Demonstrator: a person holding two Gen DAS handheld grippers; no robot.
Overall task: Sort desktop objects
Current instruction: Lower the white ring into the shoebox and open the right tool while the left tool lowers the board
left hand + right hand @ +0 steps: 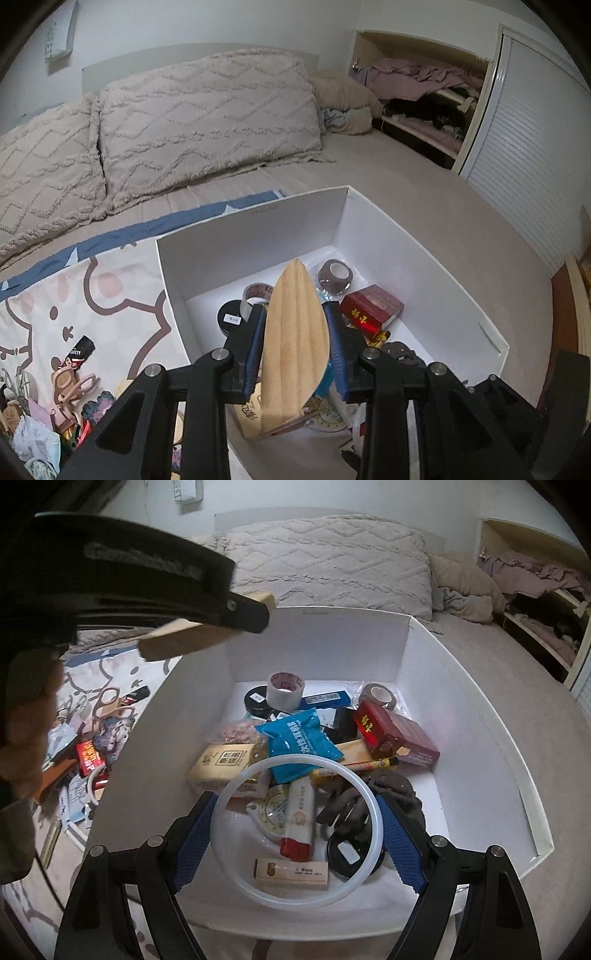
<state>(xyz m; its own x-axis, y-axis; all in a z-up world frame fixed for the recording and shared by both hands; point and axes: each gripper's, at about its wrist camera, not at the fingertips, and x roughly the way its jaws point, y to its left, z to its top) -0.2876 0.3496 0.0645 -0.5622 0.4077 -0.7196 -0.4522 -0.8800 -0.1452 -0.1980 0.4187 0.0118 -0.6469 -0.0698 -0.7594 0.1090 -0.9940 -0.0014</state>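
Room: a bedroom; a bed (424,206) with two tufted beige pillows (207,122) against the headboard; an open closet (421,96) with heaped clothes at the far right
Surface: a cartoon-print cloth (110,295) with a blue border lies on the bed; a white box (255,236) stands on the bed just beside it
Left hand-held gripper (295,328): clamped on a leaf-shaped wooden piece (295,339); the blue pads press its two long edges; the piece is held above the box, its point towards the far wall of the box; in the right wrist view the same wood shows as a pale slab (177,638) over the box's left wall
Right hand-held gripper (295,830): fingers spread wide, set against the outside of a white ring (295,830) on both sides; the ring hangs over the near part of the box; whether the pads press it firmly I cannot tell
Box contents: a red carton (395,734) at the right; a blue packet (299,742) in the middle; a white tape roll (284,690) and a brown tape roll (378,696) at the far end; a yellow pen (354,768); a small wooden block (291,873) seen through the ring; dark gloves (369,801) at the right
Loose items: scissors (74,387), a black-and-red wrapper (79,350) and other clutter lie on the cloth, left of the box
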